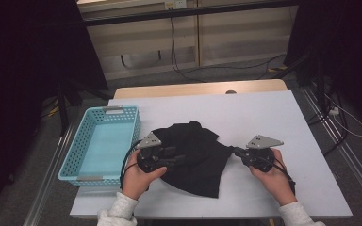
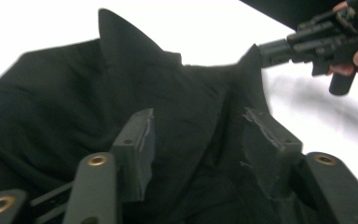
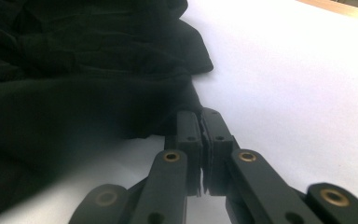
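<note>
The black cloth [image 1: 193,157] lay crumpled on the counter [image 1: 273,117], just right of the blue basket [image 1: 99,143], and everything turned on how it sat between the two grippers. The right gripper [image 1: 235,151] was at the cloth's right-hand corner, its jaws pressed together and pinching that corner, which the right gripper view showed drawn into a point between the pads [image 3: 200,128]. The left gripper [image 1: 179,159] hung over the cloth's left half, on the basket side, pointing across it toward the right gripper. Its jaws stood spread, with dark folds lying below and between them but no pad pressing on fabric [image 2: 177,140], so nothing was gripped there. From the left gripper view, the pinched corner [image 2: 251,58] rose ahead and to the right of the open jaws. I judged the left hand the nearer one for taking a second hold, the cloth directly under its jaws.
</note>
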Action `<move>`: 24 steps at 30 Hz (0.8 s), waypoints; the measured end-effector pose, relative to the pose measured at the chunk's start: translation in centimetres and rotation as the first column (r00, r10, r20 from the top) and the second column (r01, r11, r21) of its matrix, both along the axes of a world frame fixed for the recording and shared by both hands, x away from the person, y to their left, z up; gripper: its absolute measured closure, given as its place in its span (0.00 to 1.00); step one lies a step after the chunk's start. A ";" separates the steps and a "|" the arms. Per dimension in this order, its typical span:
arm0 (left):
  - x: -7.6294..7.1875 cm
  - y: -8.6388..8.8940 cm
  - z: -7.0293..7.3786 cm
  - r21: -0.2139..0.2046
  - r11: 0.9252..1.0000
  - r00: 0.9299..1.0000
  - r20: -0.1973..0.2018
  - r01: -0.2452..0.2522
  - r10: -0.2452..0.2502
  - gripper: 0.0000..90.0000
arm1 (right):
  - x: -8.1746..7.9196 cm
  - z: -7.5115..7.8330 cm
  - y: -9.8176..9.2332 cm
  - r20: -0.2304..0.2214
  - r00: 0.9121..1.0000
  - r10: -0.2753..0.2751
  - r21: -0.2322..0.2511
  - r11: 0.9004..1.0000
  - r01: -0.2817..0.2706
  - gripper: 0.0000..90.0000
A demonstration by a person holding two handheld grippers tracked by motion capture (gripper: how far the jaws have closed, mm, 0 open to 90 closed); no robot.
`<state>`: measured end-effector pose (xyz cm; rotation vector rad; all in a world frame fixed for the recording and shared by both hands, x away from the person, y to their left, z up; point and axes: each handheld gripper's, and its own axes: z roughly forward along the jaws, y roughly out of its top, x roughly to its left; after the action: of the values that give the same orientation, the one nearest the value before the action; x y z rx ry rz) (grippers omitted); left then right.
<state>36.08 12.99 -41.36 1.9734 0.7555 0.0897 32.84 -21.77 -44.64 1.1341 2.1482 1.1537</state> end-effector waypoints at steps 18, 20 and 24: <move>-1.4 -2.6 -1.4 0.017 0.991 0.991 -0.016 0.130 -0.130 0.36 | 0.1 0.0 -6.3 0.016 0.975 -0.223 -0.008 0.975 0.223 0.97; -1.5 -2.9 -1.6 0.022 0.989 0.989 -0.021 0.145 -0.145 0.37 | 0.0 -0.1 -7.0 0.009 0.971 -0.238 0.014 0.971 0.237 0.97; -1.7 -3.8 -2.2 0.044 0.983 0.984 -0.031 0.176 -0.175 0.40 | -0.1 -0.3 -6.9 0.002 0.972 -0.233 -0.004 0.972 0.233 0.97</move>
<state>34.33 9.20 -43.60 2.0804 0.5981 -0.0256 32.70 -28.62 -44.91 1.3413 1.9518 1.0422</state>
